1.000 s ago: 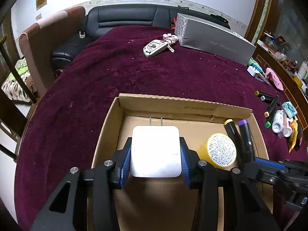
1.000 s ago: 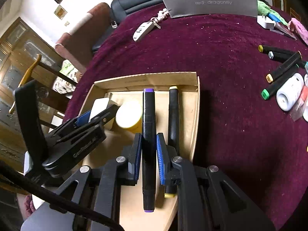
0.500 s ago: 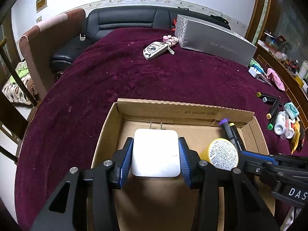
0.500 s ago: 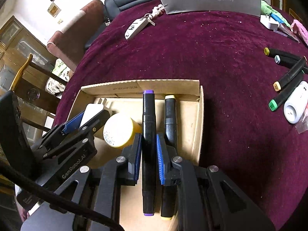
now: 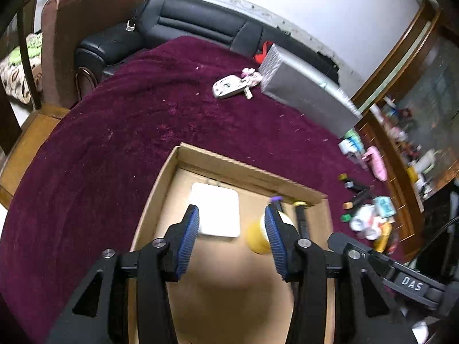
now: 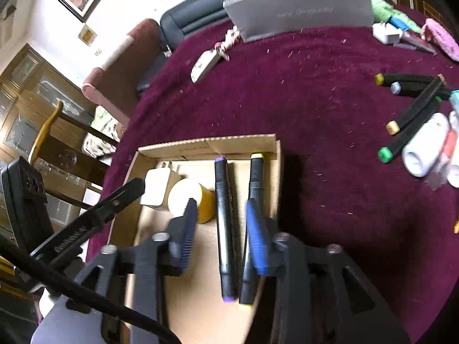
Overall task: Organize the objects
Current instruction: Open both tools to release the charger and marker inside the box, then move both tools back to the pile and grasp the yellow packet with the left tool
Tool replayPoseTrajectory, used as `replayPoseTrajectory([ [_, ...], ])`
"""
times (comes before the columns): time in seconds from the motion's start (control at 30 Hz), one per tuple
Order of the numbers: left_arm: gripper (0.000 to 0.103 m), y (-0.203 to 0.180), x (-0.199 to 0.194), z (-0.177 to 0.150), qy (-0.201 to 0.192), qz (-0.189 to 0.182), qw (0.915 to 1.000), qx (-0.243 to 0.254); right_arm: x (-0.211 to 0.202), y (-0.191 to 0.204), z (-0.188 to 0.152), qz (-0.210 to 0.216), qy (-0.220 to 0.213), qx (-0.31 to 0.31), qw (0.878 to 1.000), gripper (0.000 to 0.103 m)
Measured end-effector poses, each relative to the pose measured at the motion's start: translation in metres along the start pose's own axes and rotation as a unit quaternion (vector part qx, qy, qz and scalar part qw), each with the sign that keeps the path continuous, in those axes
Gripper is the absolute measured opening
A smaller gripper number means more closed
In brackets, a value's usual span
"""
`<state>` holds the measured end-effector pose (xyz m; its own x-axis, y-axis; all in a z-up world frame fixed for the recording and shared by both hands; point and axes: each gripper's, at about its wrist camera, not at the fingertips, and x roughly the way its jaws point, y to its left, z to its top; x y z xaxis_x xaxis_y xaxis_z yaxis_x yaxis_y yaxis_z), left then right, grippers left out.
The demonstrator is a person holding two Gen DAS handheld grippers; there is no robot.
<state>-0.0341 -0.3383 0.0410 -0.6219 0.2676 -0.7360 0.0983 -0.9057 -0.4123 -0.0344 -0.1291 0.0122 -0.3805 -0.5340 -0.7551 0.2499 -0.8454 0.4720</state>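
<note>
Cardboard box (image 6: pixel 243 143), shallow, open-topped, plain brown, set on a plush maroon tablecloth (image 6: pixel 315 100); lower centre of both views.

Contents, left to right in the right wrist view:
- white charger (image 6: pixel 156 186), flat square block with rounded corners, smooth, prongs toward the far wall; lying on the box floor.
- yellow jar (image 6: pixel 198 197), squat cylinder on its side, pale round end face, just beside the charger.
- purple-capped marker (image 6: pixel 225 220), long black barrel, lying lengthwise.
- yellow-capped marker (image 6: pixel 255 177), same shape, alongside the purple one and next to the box's right wall.

Tools:
- left gripper (image 5: pixel 231 238), black frame, ribbed blue pads, lower centre of the left wrist view. Jaws have just been opening; pads stand clear of the charger (image 5: pixel 216 212), which lies flat below and beyond them. Nothing gripped.
- right gripper (image 6: pixel 222 235), same build, lower centre of its view. Jaws have just been opening; the purple-capped marker lies between the pads, untouched, resting on the box floor.

Outside the box, on the cloth:
- key fob (image 6: pixel 206 63), pale, with pink charm, upper centre.
- grey gift bag (image 6: pixel 301 11), matte, oblong, lying flat, top centre.
- loose markers (image 6: pixel 413 109), black barrels with coloured caps, right edge, mingled with a white bottle (image 6: pixel 424 149).
</note>
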Motion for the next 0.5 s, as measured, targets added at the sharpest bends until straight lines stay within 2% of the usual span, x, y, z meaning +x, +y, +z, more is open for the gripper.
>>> replayPoseTrajectory([
  [0.07,0.048,-0.009,-0.013,-0.005,-0.004,-0.02,0.9997,-0.009,-0.014,-0.006,-0.004,0.006,-0.013,0.001,1.0,0.048],
  [0.17,0.049,-0.032,-0.027,-0.013,-0.001,-0.055,0.9985,-0.001,-0.041,-0.021,-0.016,0.011,-0.032,0.003,0.999,0.048],
  [0.33,0.054,-0.094,-0.037,-0.036,0.013,-0.092,0.9944,0.051,-0.076,-0.054,-0.037,-0.017,-0.064,0.002,0.998,0.048],
  [0.5,0.054,-0.162,-0.018,-0.065,0.047,-0.128,0.9849,0.107,-0.115,-0.103,-0.052,-0.04,-0.1,0.034,0.994,0.048],
])
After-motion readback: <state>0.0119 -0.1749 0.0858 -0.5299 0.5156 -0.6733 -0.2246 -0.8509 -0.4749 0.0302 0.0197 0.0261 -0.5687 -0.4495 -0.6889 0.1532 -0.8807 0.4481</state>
